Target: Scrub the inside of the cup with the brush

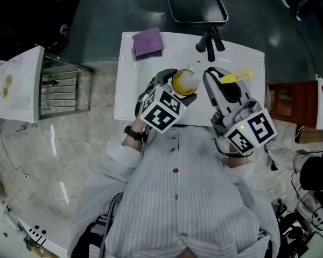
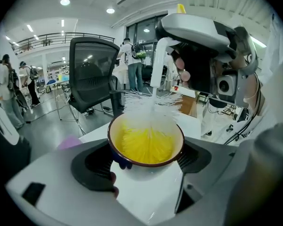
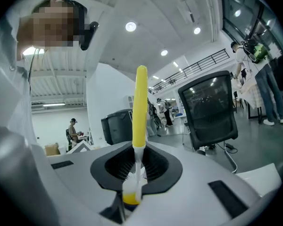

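My left gripper (image 1: 171, 89) (image 2: 146, 160) is shut on the cup (image 1: 184, 82) (image 2: 146, 140), which has a yellow inside, a dark rim and a blue handle. The brush (image 2: 153, 105) has white bristles and a yellow handle (image 1: 236, 77) (image 3: 140, 107). It stands upright with its bristles down inside the cup. My right gripper (image 1: 218, 85) (image 3: 136, 169) is shut on the brush stem just below the yellow handle and hovers above the cup (image 3: 130, 197). In the left gripper view the right gripper (image 2: 203, 46) looms at the upper right.
Both grippers are held over a white table (image 1: 130, 95). A purple cloth (image 1: 148, 41) lies at its far left corner. An office chair (image 1: 196, 4) stands behind the table, and a wire rack (image 1: 59, 87) stands to its left.
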